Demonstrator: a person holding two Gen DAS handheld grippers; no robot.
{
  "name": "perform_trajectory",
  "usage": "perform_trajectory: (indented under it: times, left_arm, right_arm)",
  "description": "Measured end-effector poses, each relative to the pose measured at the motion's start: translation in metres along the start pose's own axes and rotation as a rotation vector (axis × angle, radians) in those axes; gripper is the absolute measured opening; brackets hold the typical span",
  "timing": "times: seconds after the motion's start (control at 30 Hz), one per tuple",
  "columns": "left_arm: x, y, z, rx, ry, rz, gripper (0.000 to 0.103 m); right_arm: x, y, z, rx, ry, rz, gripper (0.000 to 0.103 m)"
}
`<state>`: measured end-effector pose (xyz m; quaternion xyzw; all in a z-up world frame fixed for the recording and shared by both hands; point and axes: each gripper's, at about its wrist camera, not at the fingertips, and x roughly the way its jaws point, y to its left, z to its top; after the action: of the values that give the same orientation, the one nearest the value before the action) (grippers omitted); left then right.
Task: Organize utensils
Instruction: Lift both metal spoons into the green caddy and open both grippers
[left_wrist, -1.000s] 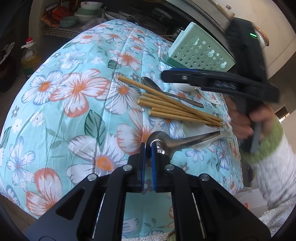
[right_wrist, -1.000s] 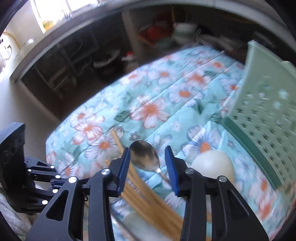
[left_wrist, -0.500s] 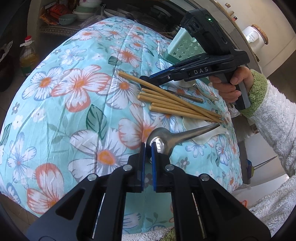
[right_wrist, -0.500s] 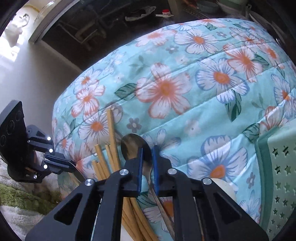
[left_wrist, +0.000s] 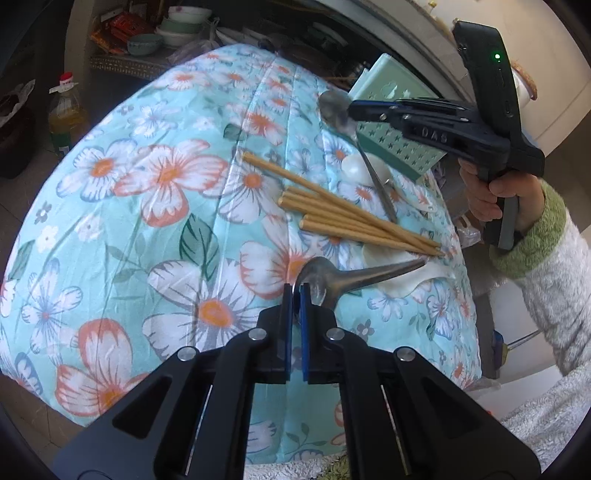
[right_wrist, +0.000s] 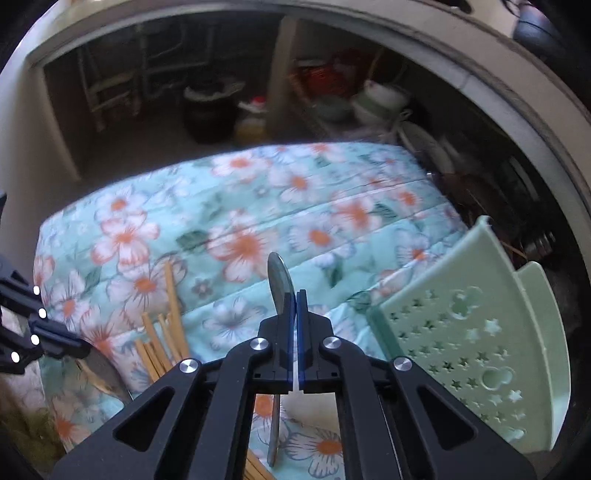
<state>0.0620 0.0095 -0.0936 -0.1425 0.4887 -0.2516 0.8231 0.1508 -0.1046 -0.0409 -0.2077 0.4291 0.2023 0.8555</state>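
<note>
You pinch one spoon (left_wrist: 338, 110) in your right gripper (left_wrist: 354, 110), upper right, and another spoon (left_wrist: 343, 277) in your left gripper (left_wrist: 295, 295), bottom middle, likely to go in the green holder (right_wrist: 476, 347).

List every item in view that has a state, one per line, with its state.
Left gripper: shut on the bowl of the wide metal spoon, which rests on the cloth.
Right gripper: jaws just closed, shut on the slim metal spoon, lifted off the cloth.
Wooden chopsticks: lying loose in a pile.
Green perforated plastic holder: standing tilted; contents not visible.
</note>
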Motion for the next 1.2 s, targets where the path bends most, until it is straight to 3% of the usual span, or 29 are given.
perform_trajectory:
  times: [0.2,0.37,0.53,0.63,0.8,0.9,1.2]
  left_arm:
    - [-0.041,-0.018,0.024,0.094,-0.129,-0.026,0.000]
    - [-0.085,-0.034,0.064,0.192,-0.244,-0.085,0.000]
    - [-0.121,-0.061,0.132,0.293,-0.431,-0.069,0.000]
    - [-0.120,-0.089,0.177,0.359,-0.484,-0.033,0.000]
    - [-0.093,-0.134,0.224,0.477,-0.443,0.091,0.000]
    - [-0.068,-0.151,0.241,0.551,-0.368,0.173,0.000]
    - [-0.035,-0.177,0.253,0.744,-0.225,0.336,0.000]
  right_arm:
    - [-0.075,-0.048,-0.010,0.269,-0.262,-0.167,0.001]
    - [-0.128,-0.072,-0.042,0.490,-0.401,-0.260,0.001]
    - [-0.181,-0.092,-0.070,0.616,-0.535,-0.380,0.001]
    - [-0.206,-0.107,-0.083,0.664,-0.599,-0.426,0.001]
    - [-0.227,-0.126,-0.092,0.679,-0.644,-0.456,0.001]
    - [-0.227,-0.137,-0.096,0.680,-0.642,-0.450,0.001]
    - [-0.213,-0.157,-0.102,0.694,-0.636,-0.411,0.001]
